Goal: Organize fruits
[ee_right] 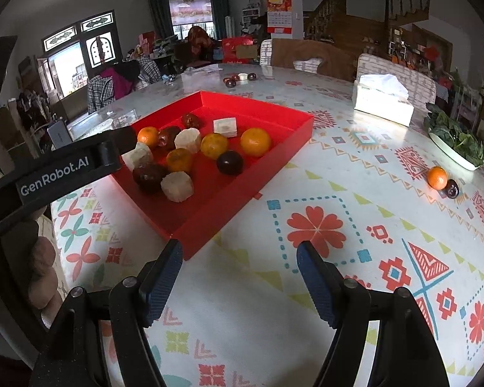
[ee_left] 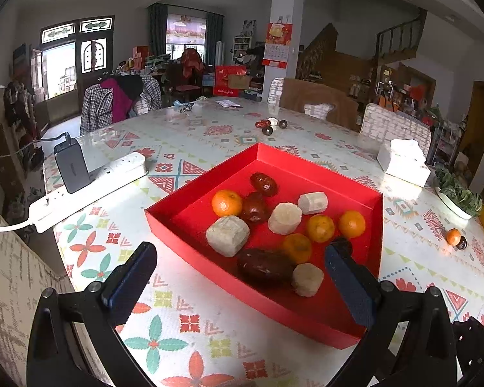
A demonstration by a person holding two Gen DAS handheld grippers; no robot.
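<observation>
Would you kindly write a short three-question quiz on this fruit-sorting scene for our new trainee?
1. True or false: the left gripper has its jaws shut on a fruit.
2. How many oranges lie in the red tray?
3. Which lies beside the loose orange near the plate of greens: A) a small dark fruit, B) a tissue box, C) a power strip?

Key: 1 false, both it and the right gripper are open and empty; 2 four; 3 A.
</observation>
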